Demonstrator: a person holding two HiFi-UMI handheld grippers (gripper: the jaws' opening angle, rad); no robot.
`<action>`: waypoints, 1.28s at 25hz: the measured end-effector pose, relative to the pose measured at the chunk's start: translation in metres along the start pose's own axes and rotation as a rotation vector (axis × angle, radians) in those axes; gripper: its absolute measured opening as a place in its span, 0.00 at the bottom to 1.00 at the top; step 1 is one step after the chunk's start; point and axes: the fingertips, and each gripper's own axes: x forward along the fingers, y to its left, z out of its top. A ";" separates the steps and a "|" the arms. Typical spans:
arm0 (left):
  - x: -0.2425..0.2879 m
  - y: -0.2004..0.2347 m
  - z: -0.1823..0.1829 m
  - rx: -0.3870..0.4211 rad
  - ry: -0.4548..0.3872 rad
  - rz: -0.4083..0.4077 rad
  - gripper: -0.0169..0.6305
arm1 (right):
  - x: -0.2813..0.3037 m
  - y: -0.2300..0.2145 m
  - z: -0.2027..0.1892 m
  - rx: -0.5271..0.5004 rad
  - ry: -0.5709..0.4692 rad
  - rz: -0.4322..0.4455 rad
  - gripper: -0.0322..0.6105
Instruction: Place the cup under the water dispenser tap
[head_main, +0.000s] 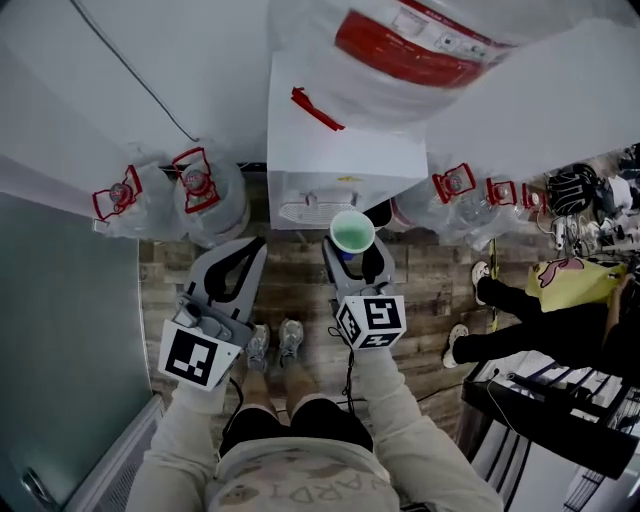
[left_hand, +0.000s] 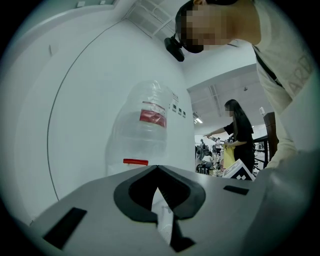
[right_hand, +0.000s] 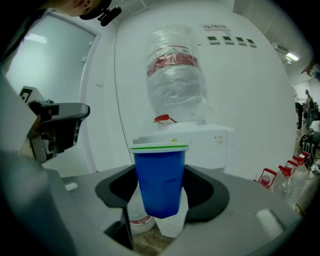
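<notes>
A blue cup (head_main: 352, 232) with a green inside stands upright between the jaws of my right gripper (head_main: 353, 247), which is shut on it. The cup's rim sits just in front of the white water dispenser (head_main: 340, 150), close to its taps (head_main: 322, 197) and drip grille (head_main: 298, 212). In the right gripper view the cup (right_hand: 160, 180) fills the middle, with the dispenser (right_hand: 205, 142) and its big bottle (right_hand: 175, 80) behind. My left gripper (head_main: 258, 245) hangs to the cup's left, shut and holding nothing; its tips meet (left_hand: 157, 169) in front of the bottle (left_hand: 142, 130).
Spare water bottles with red caps stand on the wood floor left (head_main: 205, 195) and right (head_main: 470, 200) of the dispenser. A person in black (head_main: 540, 300) sits at the right beside a dark rack (head_main: 560, 400). A glass panel (head_main: 60, 330) runs along the left.
</notes>
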 end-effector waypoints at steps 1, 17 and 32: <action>-0.001 0.000 -0.005 -0.004 0.004 0.002 0.03 | 0.003 -0.001 -0.008 0.004 0.010 0.000 0.51; -0.002 0.010 -0.083 -0.018 0.039 0.010 0.03 | 0.053 -0.028 -0.112 0.055 0.075 -0.026 0.51; 0.000 0.016 -0.151 -0.029 0.078 -0.016 0.03 | 0.099 -0.070 -0.193 0.082 0.105 -0.097 0.51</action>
